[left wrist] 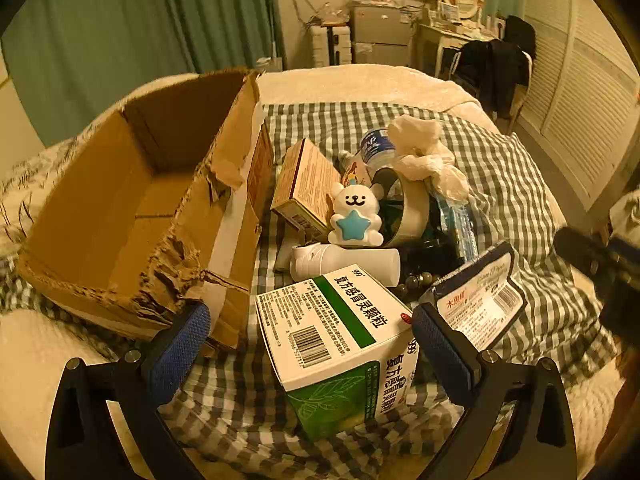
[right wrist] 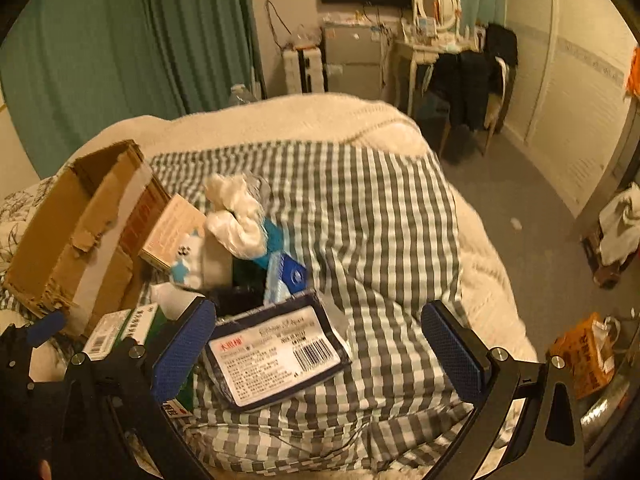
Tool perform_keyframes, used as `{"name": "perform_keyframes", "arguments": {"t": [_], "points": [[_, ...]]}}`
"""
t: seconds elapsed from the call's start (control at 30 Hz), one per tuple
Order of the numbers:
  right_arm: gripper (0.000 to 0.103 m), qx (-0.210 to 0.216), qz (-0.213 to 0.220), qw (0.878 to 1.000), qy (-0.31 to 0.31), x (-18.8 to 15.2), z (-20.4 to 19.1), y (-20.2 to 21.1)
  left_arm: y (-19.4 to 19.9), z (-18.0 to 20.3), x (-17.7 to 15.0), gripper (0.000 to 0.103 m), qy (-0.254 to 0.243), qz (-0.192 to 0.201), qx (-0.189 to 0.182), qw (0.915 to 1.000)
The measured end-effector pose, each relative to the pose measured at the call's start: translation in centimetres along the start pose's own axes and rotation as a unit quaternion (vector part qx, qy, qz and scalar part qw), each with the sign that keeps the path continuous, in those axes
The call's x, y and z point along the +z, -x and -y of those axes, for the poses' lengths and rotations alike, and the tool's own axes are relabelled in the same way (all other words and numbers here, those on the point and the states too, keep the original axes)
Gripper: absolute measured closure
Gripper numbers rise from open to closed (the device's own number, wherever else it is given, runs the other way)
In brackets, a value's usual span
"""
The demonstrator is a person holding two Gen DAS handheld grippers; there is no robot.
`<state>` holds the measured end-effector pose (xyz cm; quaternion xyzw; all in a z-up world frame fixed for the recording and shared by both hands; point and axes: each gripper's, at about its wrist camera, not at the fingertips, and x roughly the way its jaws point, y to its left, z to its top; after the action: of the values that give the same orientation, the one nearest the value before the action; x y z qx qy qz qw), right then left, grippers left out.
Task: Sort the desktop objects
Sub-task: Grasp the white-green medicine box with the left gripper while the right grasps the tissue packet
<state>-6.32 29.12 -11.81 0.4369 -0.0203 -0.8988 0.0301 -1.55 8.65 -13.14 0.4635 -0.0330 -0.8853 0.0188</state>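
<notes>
Checked cloth (left wrist: 500, 184) covers the bed; on its left sits an open, torn cardboard box (left wrist: 132, 208) w/ nothing visible inside. Just right of it, a pile: green-white medicine box (left wrist: 340, 340) nearest, dark flat packet (right wrist: 276, 356) beside it, tan carton (left wrist: 308, 184) leaning on the box, white bear toy (left wrist: 354, 216) w/ blue star in the middle. Left gripper (left wrist: 310, 354) spread wide either side of the medicine box, pads apart from it. Right gripper (right wrist: 320, 352) spread wide, 1 finger (right wrist: 184, 348) just beside the packet, gripping nothing.
</notes>
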Motion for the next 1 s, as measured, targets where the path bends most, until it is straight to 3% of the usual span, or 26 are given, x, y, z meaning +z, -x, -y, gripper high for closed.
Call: {"name": "perform_keyframes", "arguments": {"t": [0.3,0.43,0.6,0.83,1.0], "points": [[0.000,0.031,-0.070,0.995,-0.065,-1.3,1.5,-3.7,-0.1,0.8,0.5,0.000,0.007,0.006,0.006,0.9999],[0.000,0.045,-0.076,0.992,-0.091,-1.4,1.7,-4.7,-0.5,0.9,0.6,0.000,0.013,0.005,0.012,0.9998],[0.000,0.032,-0.083,0.994,-0.067,-0.6,-0.5,-6.2,-2.7,0.9,-0.2,0.000,0.014,-0.034,0.023,0.9991],[0.000,0.003,-0.142,0.987,-0.073,-1.8,-0.6,-9.2,-6.6,0.0,-1.6,0.000,0.038,-0.119,-0.009,0.9921],[0.000,0.017,-0.183,0.978,-0.095,-3.1,0.1,-11.3,-7.1,0.1,-1.8,0.000,0.035,-0.128,-0.031,0.9907]]}}
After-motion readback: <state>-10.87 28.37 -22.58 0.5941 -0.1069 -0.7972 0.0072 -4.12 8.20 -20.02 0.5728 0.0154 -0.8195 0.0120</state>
